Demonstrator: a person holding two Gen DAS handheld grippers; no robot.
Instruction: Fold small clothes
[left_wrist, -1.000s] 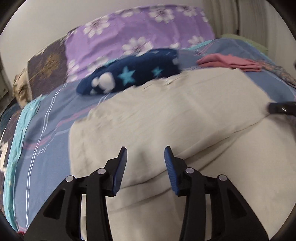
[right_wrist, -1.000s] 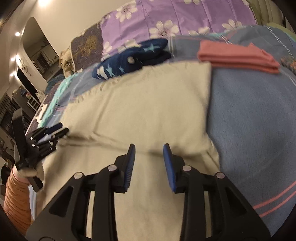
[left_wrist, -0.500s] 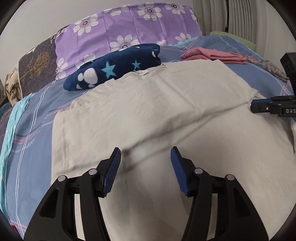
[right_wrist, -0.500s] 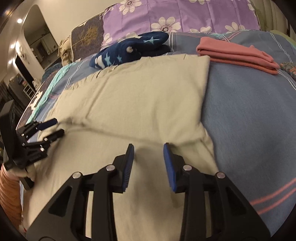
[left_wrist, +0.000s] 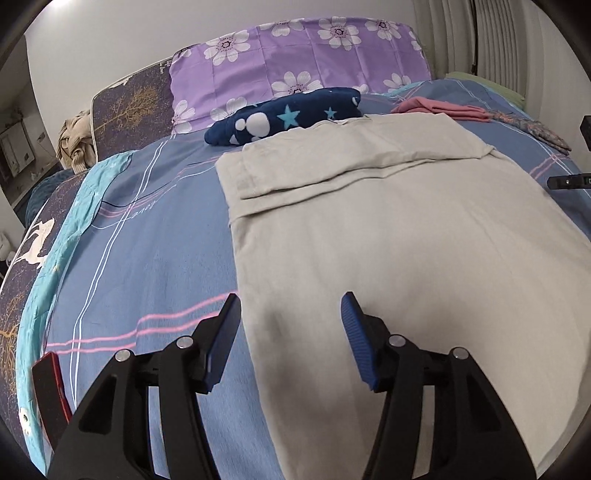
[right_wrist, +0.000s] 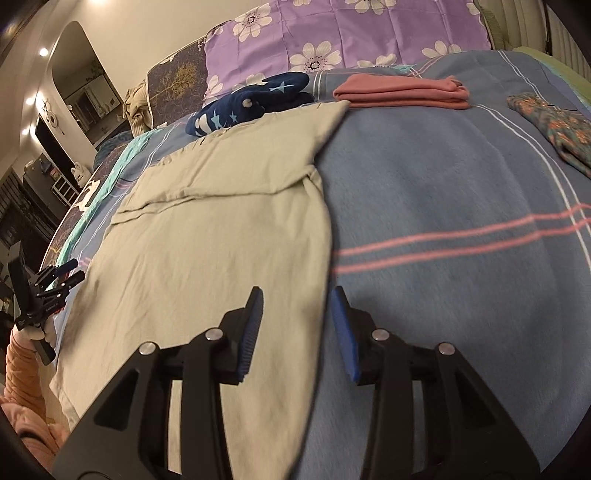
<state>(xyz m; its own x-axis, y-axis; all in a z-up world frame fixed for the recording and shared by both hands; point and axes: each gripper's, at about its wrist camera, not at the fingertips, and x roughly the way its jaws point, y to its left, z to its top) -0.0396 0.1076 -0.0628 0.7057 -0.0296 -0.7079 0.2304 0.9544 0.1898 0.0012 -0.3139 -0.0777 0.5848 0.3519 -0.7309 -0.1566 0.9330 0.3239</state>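
Left wrist view: the left gripper (left_wrist: 291, 325) hangs over the near left edge of a beige garment (left_wrist: 388, 236), jaws standing apart with nothing gripped; the left finger sits over the blue striped bedsheet (left_wrist: 155, 258), the right finger over the cloth. The garment lies flat on the bed, its far portion folded over itself so that a doubled band runs across it. Behind it rests a navy star-print fleece (left_wrist: 288, 116), touching the garment's far edge. A folded pink garment (left_wrist: 439, 107) lies further right, with a floral-patterned cloth (left_wrist: 532, 129) just beside it. A purple flowered pillow (left_wrist: 295, 62) stands at the head of the bed. A red-and-black flat object (left_wrist: 50, 391) lies at the sheet's near left edge; its kind cannot be determined.

Right wrist view: the right gripper (right_wrist: 295, 321) hovers above the garment's near right edge, jaws opening, no fabric pinched between them. The left finger is over the cloth, the right finger over bare sheet. At the far left the left gripper appears, with a peach sleeve (right_wrist: 22, 369) below it.
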